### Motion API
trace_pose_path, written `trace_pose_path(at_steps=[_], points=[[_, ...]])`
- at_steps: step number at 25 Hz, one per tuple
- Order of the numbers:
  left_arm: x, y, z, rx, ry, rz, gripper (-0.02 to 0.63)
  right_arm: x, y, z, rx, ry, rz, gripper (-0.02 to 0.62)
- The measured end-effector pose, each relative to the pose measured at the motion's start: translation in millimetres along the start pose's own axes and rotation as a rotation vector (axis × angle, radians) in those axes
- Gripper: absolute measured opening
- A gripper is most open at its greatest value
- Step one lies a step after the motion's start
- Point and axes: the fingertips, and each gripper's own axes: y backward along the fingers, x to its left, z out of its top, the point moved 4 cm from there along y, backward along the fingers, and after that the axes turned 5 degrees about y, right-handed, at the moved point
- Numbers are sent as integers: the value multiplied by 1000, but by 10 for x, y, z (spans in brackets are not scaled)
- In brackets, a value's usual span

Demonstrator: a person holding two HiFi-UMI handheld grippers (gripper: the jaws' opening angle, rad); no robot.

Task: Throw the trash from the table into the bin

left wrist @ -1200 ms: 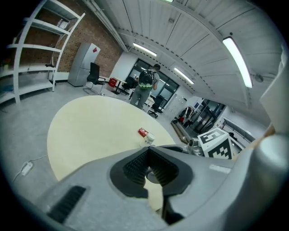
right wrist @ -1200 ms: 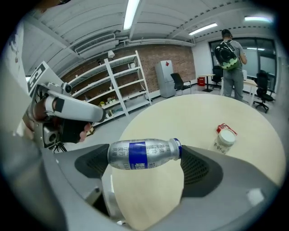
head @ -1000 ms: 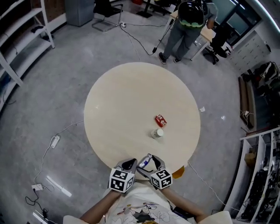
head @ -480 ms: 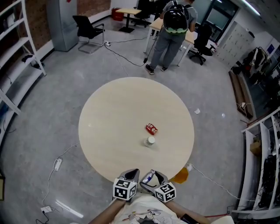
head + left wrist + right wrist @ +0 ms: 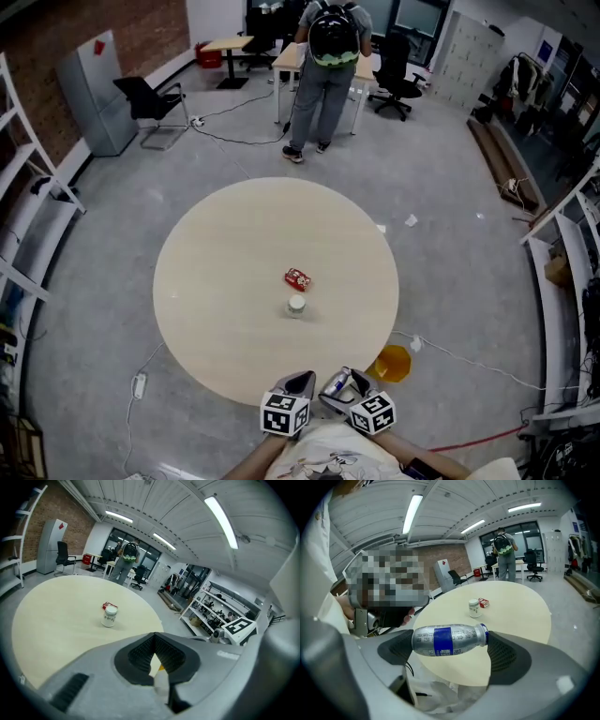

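My right gripper (image 5: 450,645) is shut on a silver bottle with a blue label (image 5: 447,640), held lengthwise end to end between its pads. In the head view the bottle (image 5: 336,382) hangs just off the near rim of the round table (image 5: 225,281). My left gripper (image 5: 154,657) is shut with nothing in it and sits beside the right one (image 5: 339,388). A white jar (image 5: 296,306) and a small red box (image 5: 297,278) stay near the table's middle. The yellow bin (image 5: 392,363) stands on the floor to the right of my grippers.
A person with a backpack (image 5: 323,66) stands at desks far beyond the table. A cable (image 5: 469,361) runs over the floor by the bin. Metal shelving (image 5: 572,281) lines the right side, more shelves (image 5: 28,216) the left, and an office chair (image 5: 145,103) stands at the back left.
Both grippers have drawn back off the table's near edge and shifted right with the bottle. The table now lies farther off, and the yellow bin has come fully into view.
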Motion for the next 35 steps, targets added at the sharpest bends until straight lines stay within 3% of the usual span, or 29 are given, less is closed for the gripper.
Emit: trace_pose_path(at_steps=[12,17,35], points=[[-790,-655,-111,110,-129,-80,6,-685,694,-253,-94,-129,-113,500],[-959,-901,-125,164,-119,-115,6,-934,890,-278,-130,-175,-161,500],[-1745,-1925,-98,265,-201,-194,6,-2149,1615,-593,-222,-330,-325,500]])
